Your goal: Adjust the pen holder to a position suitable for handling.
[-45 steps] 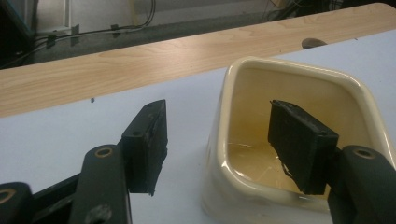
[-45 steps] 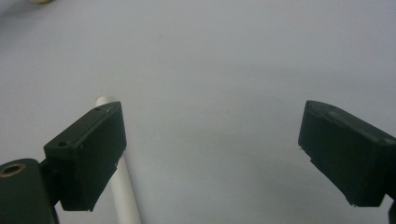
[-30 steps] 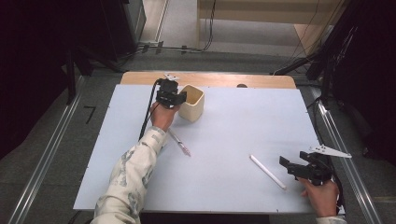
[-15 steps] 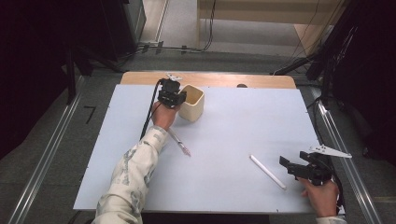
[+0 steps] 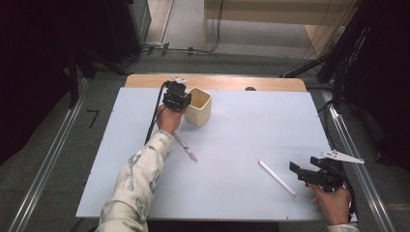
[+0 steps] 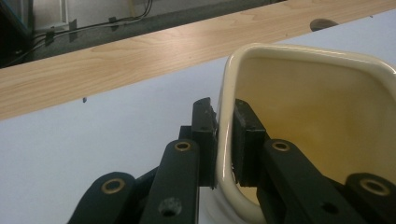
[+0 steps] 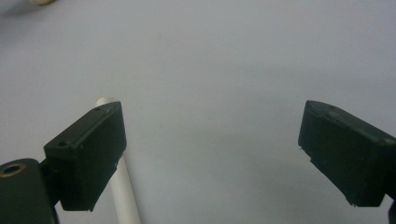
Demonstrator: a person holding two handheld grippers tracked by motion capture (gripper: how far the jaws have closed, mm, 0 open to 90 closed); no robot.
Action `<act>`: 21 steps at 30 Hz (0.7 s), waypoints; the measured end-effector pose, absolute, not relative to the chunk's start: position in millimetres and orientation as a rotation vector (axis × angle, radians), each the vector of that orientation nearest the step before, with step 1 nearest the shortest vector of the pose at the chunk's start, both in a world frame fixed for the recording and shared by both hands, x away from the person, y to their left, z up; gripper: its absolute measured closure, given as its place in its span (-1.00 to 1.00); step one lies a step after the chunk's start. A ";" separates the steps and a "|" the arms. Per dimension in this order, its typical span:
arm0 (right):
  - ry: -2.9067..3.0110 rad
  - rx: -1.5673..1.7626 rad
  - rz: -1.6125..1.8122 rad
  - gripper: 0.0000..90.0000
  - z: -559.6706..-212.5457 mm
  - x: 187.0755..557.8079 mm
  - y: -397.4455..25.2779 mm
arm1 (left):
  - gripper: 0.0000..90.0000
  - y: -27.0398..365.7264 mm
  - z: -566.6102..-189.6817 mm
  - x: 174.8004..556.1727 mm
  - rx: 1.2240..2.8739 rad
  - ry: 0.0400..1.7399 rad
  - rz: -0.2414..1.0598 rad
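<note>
The left gripper (image 6: 225, 140) has its jaws clenched on the near-left wall of the cream square cup (image 5: 199, 106), far left on the white table (image 5: 251, 130). The right gripper (image 7: 212, 154) hangs spread wide at the near right, its left jaw over the white stick (image 7: 123, 186). To grasp well, it should shift left to centre the stick, while the left steadies the cup upright; a clear pen (image 5: 185, 147) lies just near of the cup.

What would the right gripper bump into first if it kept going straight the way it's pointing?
Probably nothing soon. The right gripper points its open jaws over bare table. The white stick lies beside its left-hand jaw, likely just off that line.
</note>
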State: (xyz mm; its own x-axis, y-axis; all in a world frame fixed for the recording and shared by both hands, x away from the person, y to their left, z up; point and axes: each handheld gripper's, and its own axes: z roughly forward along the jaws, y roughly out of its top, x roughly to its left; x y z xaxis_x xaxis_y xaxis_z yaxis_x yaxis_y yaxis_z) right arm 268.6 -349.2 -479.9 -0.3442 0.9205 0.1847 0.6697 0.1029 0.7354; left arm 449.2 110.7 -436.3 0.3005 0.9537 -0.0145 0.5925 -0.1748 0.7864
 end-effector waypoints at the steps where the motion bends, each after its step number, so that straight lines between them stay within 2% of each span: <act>1: 2.066 1.566 1.095 -0.86 -479.9 268.5 -349.2 | 0.83 110.5 -436.0 449.0 1.870 1.381 0.654; 21: 2.063 1.571 1.096 -0.86 -479.6 268.6 -349.6 | 0.89 95.8 -432.9 441.4 1.897 1.340 0.648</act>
State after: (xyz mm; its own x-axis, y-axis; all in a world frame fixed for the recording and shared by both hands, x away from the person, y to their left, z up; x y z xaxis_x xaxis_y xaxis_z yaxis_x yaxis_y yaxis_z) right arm 268.6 -349.6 -479.6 -0.3410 0.9210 0.1883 0.6715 0.0985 0.7344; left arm 441.4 95.8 -432.9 0.3348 0.9423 -0.0015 0.5837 -0.2061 0.7854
